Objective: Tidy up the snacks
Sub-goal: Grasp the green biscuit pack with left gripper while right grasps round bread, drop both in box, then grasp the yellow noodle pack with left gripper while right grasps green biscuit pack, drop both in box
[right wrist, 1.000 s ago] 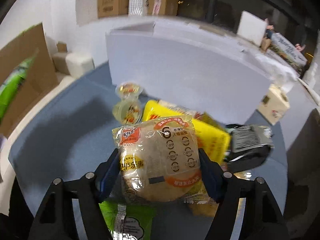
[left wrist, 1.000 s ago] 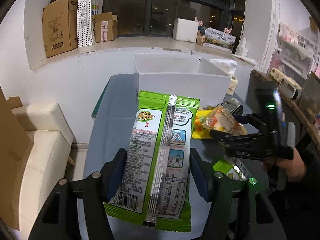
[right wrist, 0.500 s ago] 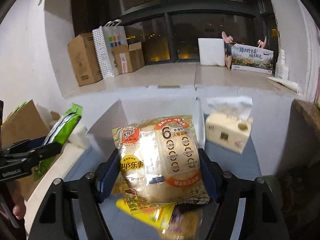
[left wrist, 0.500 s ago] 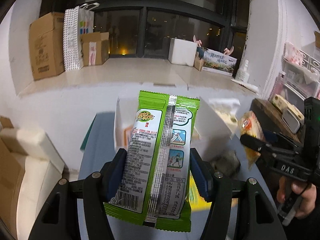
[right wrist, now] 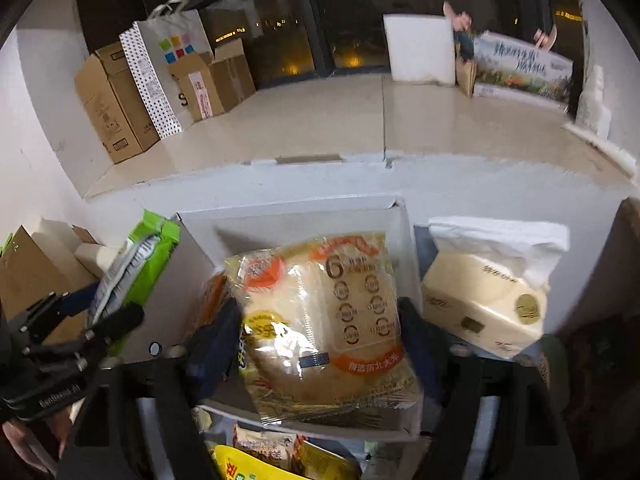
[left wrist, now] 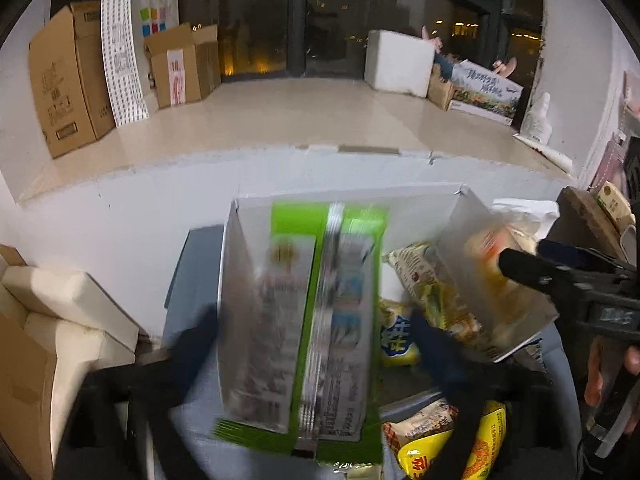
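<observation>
Currently both tools are spreading: left tool [left wrist: 312,344] frees the green packet [left wrist: 320,320], right tool [right wrist: 320,344] the rice-cracker bag [right wrist: 320,320], over the white box [right wrist: 280,210]. Loose snacks [left wrist: 440,436] remain below on the surface.

tissue pack [right wrist: 486,300] right of box [right wrist: 288,210] (touching)

This looks like a lived-in home room at night. A dark window [left wrist: 304,20] fills the top of the frame, with cardboard boxes [left wrist: 68,76] and a paper bag [left wrist: 136,44] stored on the wide sill [left wrist: 280,120]. A cream sofa [left wrist: 60,320] stands at lower left, and a tissue pack [right wrist: 488,292] at right.
</observation>
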`<state>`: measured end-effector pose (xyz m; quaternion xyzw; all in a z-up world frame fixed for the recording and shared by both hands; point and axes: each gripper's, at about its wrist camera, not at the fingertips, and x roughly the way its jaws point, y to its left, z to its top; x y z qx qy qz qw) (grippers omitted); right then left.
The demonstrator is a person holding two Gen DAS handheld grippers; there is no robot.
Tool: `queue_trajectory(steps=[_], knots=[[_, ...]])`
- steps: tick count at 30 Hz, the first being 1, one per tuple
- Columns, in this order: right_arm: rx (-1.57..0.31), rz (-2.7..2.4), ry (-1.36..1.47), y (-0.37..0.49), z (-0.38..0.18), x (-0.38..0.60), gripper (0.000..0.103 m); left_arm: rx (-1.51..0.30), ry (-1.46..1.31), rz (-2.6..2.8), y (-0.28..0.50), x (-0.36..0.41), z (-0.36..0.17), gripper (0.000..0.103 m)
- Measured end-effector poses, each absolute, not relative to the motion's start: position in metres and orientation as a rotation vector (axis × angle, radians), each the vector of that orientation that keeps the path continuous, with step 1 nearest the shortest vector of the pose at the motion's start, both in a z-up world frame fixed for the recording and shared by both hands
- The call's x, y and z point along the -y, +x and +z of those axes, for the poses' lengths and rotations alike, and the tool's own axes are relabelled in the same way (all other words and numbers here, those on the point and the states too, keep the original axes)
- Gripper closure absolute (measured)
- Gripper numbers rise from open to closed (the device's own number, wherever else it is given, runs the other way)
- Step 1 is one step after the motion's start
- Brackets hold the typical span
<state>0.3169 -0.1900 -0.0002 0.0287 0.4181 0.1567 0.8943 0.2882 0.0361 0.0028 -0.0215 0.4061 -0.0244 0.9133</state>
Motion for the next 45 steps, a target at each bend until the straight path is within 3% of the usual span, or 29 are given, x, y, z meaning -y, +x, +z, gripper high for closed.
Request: queue_trajectory(steps=[11, 21, 31, 36, 45], knots=[[-0.81, 0.357, 0.059, 0.292, 0.012, 0.195, 0.0, -0.833, -0.056, -0.041, 0.269, -0.047, 0.001, 0.0], [-0.85, 0.482, 0.119, 0.17, 0.036, 0.211, 0.0, -0.738, -0.014, -0.085, 0.154, -0.055, 0.028, 0.0], [-1.004, 0.435, -0.151, 0.045, -0.057, 0.179, 0.0, -0.733, -0.026, -0.108, 0.035, -0.054, 0.005, 0.0], [-1.192, 0.443, -0.188, 0.037, -0.117, 0.17, 0.0, -0.741, -0.035, -0.081, 0.006, -0.051, -0.012, 0.0], [-1.255, 0.405, -0.344, 0.044, -0.138, 0.155, 0.0, -0.808, -0.03, -0.114, 0.012, -0.039, -0.039, 0.0]])
